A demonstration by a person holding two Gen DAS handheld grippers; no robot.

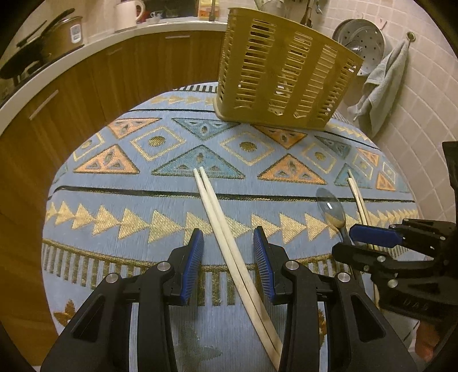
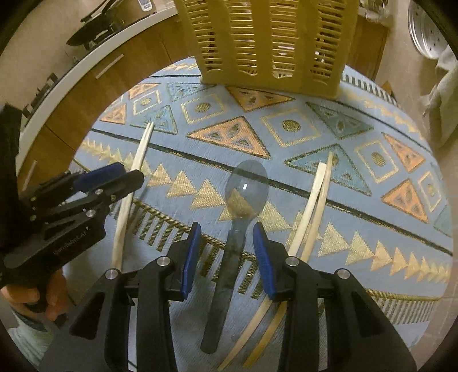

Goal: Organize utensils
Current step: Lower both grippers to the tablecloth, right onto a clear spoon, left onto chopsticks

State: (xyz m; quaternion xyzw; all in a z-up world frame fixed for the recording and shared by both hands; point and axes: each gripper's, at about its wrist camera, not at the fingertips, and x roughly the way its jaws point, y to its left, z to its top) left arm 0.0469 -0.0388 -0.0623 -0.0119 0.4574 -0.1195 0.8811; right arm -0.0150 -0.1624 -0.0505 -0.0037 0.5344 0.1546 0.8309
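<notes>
A pair of cream chopsticks [image 1: 211, 200] lies on the patterned blue tablecloth [image 1: 128, 194]. My left gripper [image 1: 228, 240] stands open astride them, its blue pads clear of both sticks. A clear-bowled spoon [image 2: 246, 189] with a dark handle lies to the right. My right gripper [image 2: 227, 237] is open over its handle, pads apart from it on either side. A second pair of chopsticks [image 2: 317, 200] lies right of the spoon. A yellow slotted utensil holder [image 1: 283, 77] stands upright at the table's far side. Each view shows the other gripper: the right gripper [image 1: 347, 243] and the left gripper [image 2: 126, 177].
The round table edge [image 1: 57, 183] drops off to the left, toward wooden cabinets [image 1: 86, 85] under a white counter bearing a pot [image 1: 43, 48] and a mug [image 1: 126, 14]. A metal steamer tray [image 1: 360, 40] and a grey towel [image 1: 380, 85] hang on the tiled wall at right.
</notes>
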